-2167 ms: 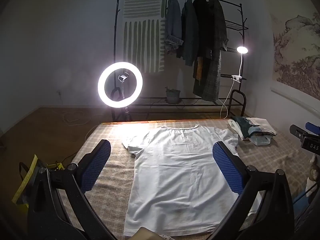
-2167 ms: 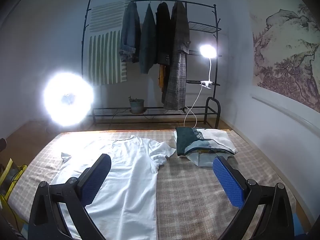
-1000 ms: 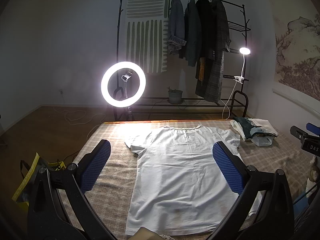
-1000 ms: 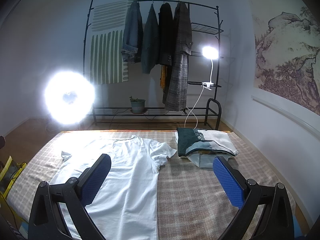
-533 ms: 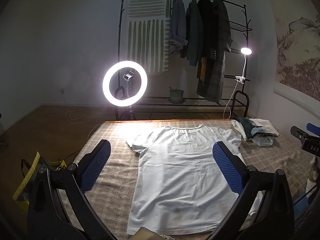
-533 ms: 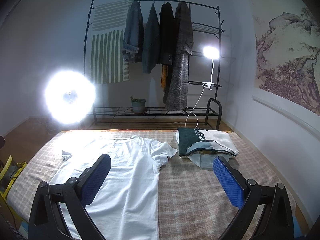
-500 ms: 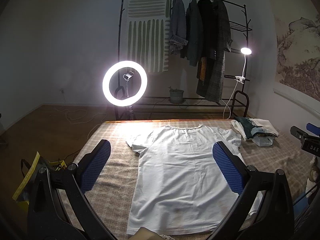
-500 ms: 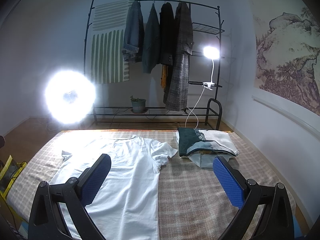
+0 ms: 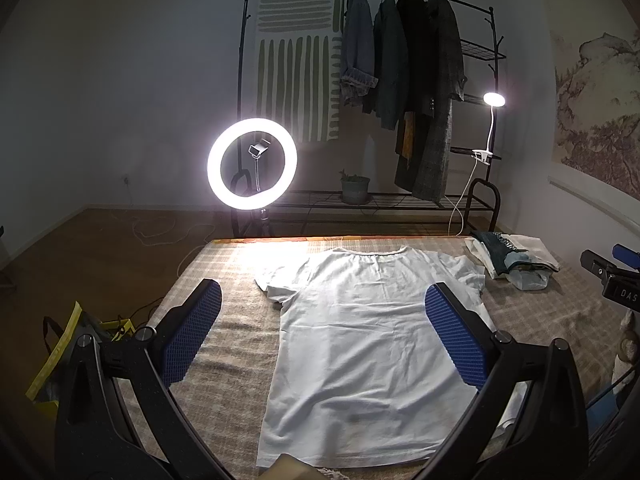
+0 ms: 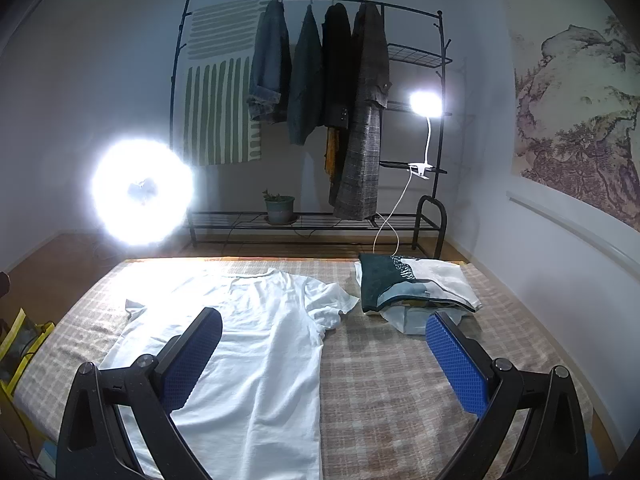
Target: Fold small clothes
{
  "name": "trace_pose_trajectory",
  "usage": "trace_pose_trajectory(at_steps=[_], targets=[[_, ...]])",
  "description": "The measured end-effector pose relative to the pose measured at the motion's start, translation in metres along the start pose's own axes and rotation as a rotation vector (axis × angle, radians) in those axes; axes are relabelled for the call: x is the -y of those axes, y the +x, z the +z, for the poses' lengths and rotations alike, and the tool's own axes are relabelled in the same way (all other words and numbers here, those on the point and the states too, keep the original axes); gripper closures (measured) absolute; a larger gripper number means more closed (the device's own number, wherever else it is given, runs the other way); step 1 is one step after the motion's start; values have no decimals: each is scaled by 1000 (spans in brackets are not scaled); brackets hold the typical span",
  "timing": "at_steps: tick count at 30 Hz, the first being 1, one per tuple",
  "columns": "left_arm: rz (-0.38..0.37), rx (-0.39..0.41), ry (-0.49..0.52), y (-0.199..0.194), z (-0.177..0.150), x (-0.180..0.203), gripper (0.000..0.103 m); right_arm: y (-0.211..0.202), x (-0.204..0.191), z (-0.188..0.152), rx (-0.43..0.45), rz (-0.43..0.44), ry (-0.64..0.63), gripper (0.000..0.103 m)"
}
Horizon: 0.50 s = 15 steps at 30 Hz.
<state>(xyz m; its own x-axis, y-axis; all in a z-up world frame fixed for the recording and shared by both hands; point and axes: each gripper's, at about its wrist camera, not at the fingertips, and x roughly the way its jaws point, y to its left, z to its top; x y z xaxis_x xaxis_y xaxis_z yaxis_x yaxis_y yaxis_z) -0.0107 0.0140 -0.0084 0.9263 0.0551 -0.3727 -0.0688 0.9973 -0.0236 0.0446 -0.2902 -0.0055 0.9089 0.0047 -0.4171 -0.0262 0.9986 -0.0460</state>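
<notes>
A white T-shirt point(image 9: 360, 340) point(image 10: 256, 344) lies flat on the checked cloth of the table point(image 9: 224, 292) point(image 10: 384, 384), collar at the far edge, hem near me. My left gripper point(image 9: 322, 332) hangs above the shirt's lower half, open, its blue pads wide apart and holding nothing. My right gripper point(image 10: 324, 364) is open too, over the shirt's right edge and bare cloth, empty. Part of the right gripper's body point(image 9: 612, 276) shows at the right edge of the left wrist view.
A stack of folded clothes point(image 9: 512, 258) point(image 10: 412, 288) sits at the table's far right corner. Behind the table stand a lit ring light point(image 9: 252, 164), a clothes rack with hanging jackets point(image 10: 320, 72) and a clip lamp point(image 10: 426, 106). A yellow bag point(image 9: 60, 356) lies on the floor at left.
Both views have drifted slightly; the shirt sits a little more to the right in the left wrist view. Both grippers stay open, and the shirt has not been touched.
</notes>
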Motion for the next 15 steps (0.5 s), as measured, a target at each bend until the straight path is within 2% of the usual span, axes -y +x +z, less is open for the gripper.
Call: trace_pose_trajectory(at_steps=[15], targets=[[41,-44,-22,10,-4,-17,0,6,-10,1,-12,16,-29,0]])
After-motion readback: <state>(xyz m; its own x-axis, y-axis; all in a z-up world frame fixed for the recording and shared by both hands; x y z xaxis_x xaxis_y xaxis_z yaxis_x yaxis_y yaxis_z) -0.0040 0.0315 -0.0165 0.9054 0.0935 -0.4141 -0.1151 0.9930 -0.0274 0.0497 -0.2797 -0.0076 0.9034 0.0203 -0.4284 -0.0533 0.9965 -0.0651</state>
